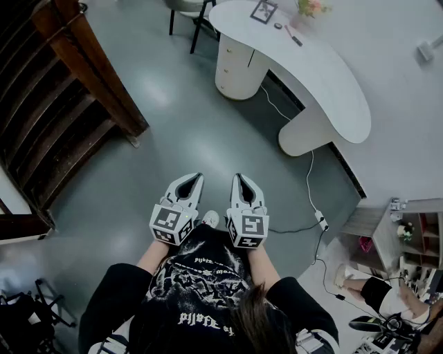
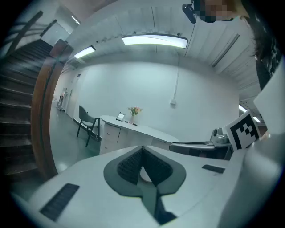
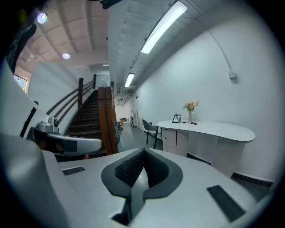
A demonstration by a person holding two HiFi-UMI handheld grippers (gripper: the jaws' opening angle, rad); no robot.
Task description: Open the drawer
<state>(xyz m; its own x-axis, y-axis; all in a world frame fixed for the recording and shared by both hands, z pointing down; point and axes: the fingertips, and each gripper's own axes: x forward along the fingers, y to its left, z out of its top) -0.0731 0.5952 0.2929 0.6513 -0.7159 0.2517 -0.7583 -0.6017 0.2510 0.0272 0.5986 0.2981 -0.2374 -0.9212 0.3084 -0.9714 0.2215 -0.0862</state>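
The room is an open hall with a grey floor [image 1: 187, 117], a wooden staircase [image 1: 76, 104] on my left and a curved white tabletop [image 1: 325, 83] along the far wall. The drawer unit [image 1: 234, 66] stands under the near end of that tabletop, just beside a chair [image 1: 185, 8]. It is well apart from me, so I judge the task not yet begun: I would have to walk over before any reach. Its drawer fronts look closed, so I cannot tell what is inside them. On the tabletop a small vase [image 1: 297, 21] holds flowers [image 1: 309, 7], near a framed card [image 1: 264, 11]. I am carrying the left gripper [image 1: 193, 181] and the right gripper [image 1: 241, 180] side by side close to my body, pointing ahead and slightly down, which looks like a carrying pose and not a reach. Each gripper's own view shows its jaws pressed together with nothing between them
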